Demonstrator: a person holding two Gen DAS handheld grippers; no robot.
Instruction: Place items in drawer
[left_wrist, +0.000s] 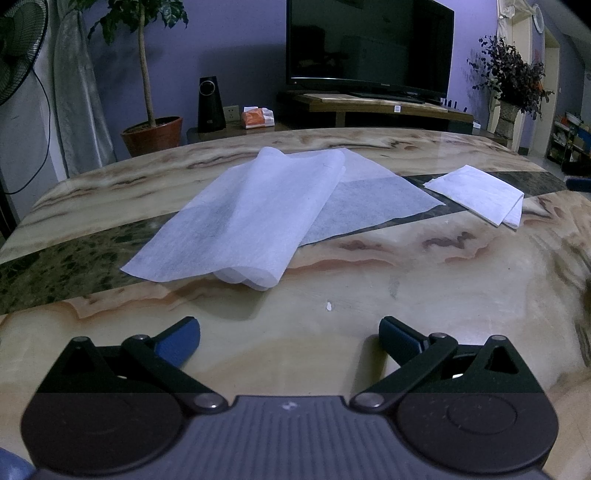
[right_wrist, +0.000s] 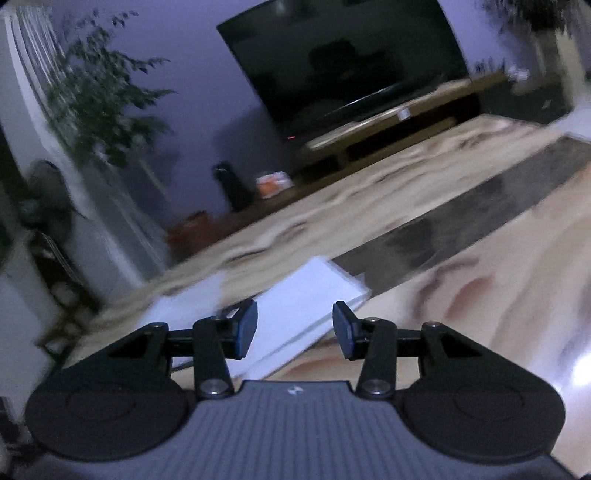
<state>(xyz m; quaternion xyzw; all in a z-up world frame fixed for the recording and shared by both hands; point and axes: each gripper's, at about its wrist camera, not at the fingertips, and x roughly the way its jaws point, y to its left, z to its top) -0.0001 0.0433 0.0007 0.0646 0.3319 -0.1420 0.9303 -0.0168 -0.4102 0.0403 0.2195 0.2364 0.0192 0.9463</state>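
Note:
A large thin white cloth sheet (left_wrist: 255, 218), loosely folded over itself, lies in the middle of the marble table (left_wrist: 406, 288). A small folded white cloth (left_wrist: 480, 194) lies to its right. My left gripper (left_wrist: 290, 341) is wide open and empty, low over the table, a little short of the large sheet. In the blurred, tilted right wrist view, my right gripper (right_wrist: 294, 330) is open and empty just above and short of the small folded white cloth (right_wrist: 306, 295). No drawer is in view.
A small white crumb (left_wrist: 328, 305) lies on the table before the left gripper. Beyond the far edge are a TV (left_wrist: 369, 44) on a low stand, a potted tree (left_wrist: 151, 133), a dark speaker (left_wrist: 210, 105), an orange tissue pack (left_wrist: 258, 118) and a fan (left_wrist: 18, 48).

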